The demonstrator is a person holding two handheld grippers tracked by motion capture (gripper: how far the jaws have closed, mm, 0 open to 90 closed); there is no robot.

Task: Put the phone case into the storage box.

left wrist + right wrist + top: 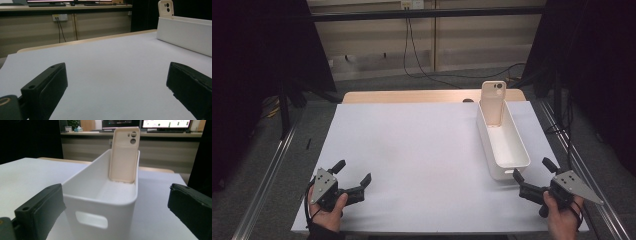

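We hold the left gripper (354,171) low at the near left of the white sheet (412,150), jaws spread and empty. Our right gripper (533,168), jaws also spread, sits just before the white bin (511,150), where a cream phone case (493,102) leans upright against the far end.

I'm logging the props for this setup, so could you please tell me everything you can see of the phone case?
The phone case is cream-beige, matte, and looks like soft plastic or silicone. It has rounded corners and round camera cutouts near its top. It stands upright on its bottom edge inside the far end of the white bin, leaning against the end wall, with its upper half rising above the rim. Only the bin touches it; both claws are well short of it. The right claw is open near the bin's near end.
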